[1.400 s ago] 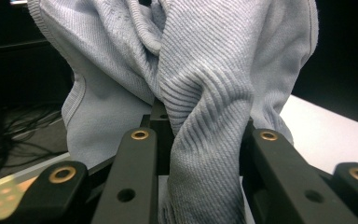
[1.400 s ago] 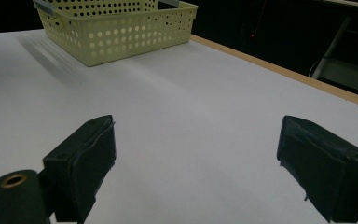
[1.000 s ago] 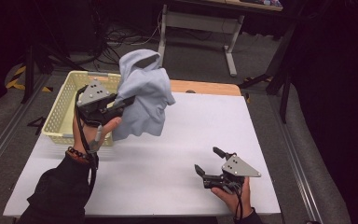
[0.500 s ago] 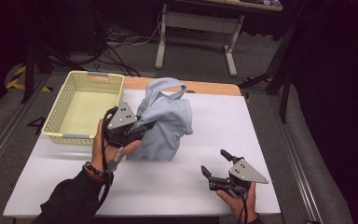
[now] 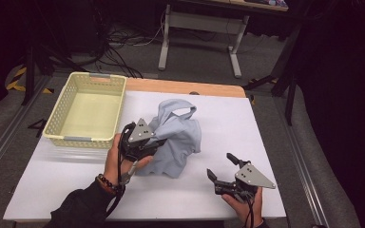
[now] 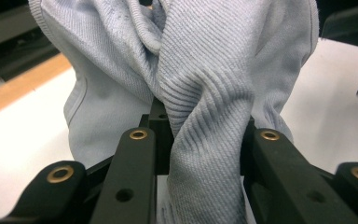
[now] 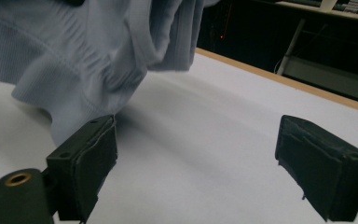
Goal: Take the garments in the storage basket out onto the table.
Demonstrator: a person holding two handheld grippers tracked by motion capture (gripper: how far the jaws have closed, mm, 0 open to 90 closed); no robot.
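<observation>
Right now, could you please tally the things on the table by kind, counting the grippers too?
Garment: 1, pale blue, crumpled.
Basket: 1, pale yellow, nothing in it.
Grippers: 2, the left gripper shut on the garment, the right gripper open.
Total: 4

Left gripper (image 5: pixel 158 142), black two-jaw tool with a grey three-cornered plate on top, held in the left hand (image 5: pixel 119 159) near the middle of the table, dark-sleeved forearm reaching in from the bottom edge, beaded band at the wrist. Jaws clamped on a bunched fold of pale blue ribbed cloth (image 6: pixel 205 135). Right gripper (image 5: pixel 222 167), same build, held low in the right hand (image 5: pixel 241 202) near the front edge, jaws spread wide with nothing between them, pointing toward the left hand.
</observation>
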